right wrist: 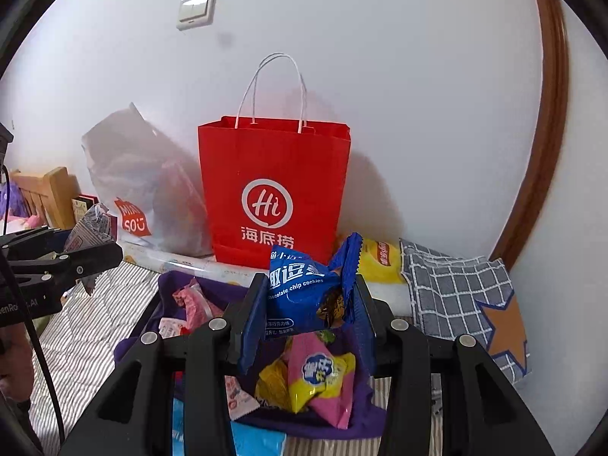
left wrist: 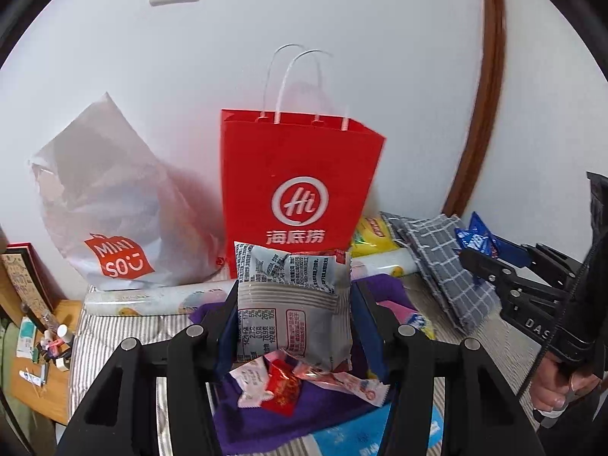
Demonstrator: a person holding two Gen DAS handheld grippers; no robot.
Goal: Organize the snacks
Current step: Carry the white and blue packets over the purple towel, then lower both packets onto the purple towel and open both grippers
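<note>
A: L gripper (left wrist: 292, 315)?
B: Clamped on a grey pack (left wrist: 290, 304), held upright above the purple cloth (left wrist: 266, 421), red bag (left wrist: 300, 190) right behind.
A: R gripper (right wrist: 307, 304)?
B: Pinching a blue cookie pack (right wrist: 300, 292), raised over pink/yellow snacks (right wrist: 319, 376) on the cloth.
A: Other stuff?
B: White Miniso bag (left wrist: 114, 205) left of the red bag, checked cloth (right wrist: 456, 292) to the right.

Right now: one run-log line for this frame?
left tongs: shut on grey snack packet | right tongs: shut on blue cookie packet | red paper bag: upright, open, ahead
</note>
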